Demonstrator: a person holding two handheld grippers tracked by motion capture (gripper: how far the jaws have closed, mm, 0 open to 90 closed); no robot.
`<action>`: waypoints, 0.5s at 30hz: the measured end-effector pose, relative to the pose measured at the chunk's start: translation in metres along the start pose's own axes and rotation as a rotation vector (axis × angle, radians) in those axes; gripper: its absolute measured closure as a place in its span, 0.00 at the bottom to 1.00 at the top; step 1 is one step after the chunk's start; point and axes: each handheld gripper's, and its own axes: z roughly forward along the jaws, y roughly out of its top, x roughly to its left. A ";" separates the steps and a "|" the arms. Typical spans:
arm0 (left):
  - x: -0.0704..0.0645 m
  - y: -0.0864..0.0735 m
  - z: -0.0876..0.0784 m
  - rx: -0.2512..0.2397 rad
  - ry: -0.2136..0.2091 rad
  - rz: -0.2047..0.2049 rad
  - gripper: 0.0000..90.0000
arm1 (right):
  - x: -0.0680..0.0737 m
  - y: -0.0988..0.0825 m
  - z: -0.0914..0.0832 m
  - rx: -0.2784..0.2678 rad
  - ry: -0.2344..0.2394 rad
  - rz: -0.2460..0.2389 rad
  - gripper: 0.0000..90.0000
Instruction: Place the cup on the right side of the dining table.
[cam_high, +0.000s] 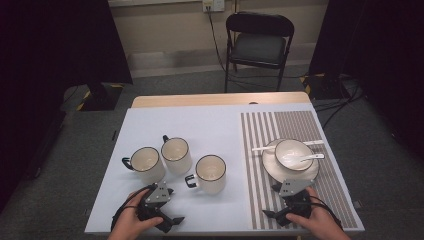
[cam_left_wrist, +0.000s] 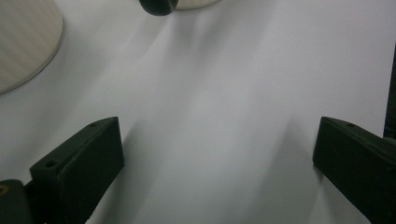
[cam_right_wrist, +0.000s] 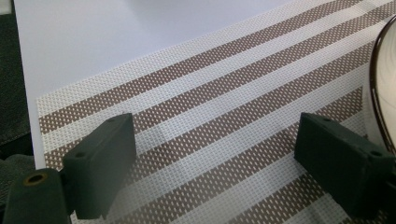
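Observation:
Three cream mugs with black rims stand on the white table top: one at the left (cam_high: 146, 163), one behind it (cam_high: 176, 155) and one nearer the middle (cam_high: 210, 173). My left gripper (cam_high: 173, 205) lies near the front edge below the mugs. It is open, with only bare table between its jaws (cam_left_wrist: 215, 135). In the left gripper view a mug wall (cam_left_wrist: 23, 42) shows at the upper left. My right gripper (cam_high: 271, 201) rests on the striped placemat (cam_high: 260, 130) just in front of the plate (cam_high: 272, 171). It is open and holds nothing (cam_right_wrist: 215, 126).
A bowl (cam_high: 293, 152) with a white spoon (cam_high: 311, 158) sits on the plate, and a second spoon (cam_high: 261, 148) lies behind it. The plate's rim (cam_right_wrist: 384, 84) is close to the right jaw. A black folding chair (cam_high: 257, 42) stands beyond the table.

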 end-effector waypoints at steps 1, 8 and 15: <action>0.000 0.001 -0.001 0.009 -0.001 0.008 0.02 | 0.000 0.000 0.000 0.000 0.000 0.000 0.13; 0.003 0.002 -0.007 0.000 0.017 -0.049 0.19 | 0.000 0.002 0.000 0.005 -0.007 0.037 0.15; 0.000 0.005 -0.007 0.013 -0.009 -0.069 0.18 | 0.000 0.006 -0.002 0.001 -0.010 0.044 0.16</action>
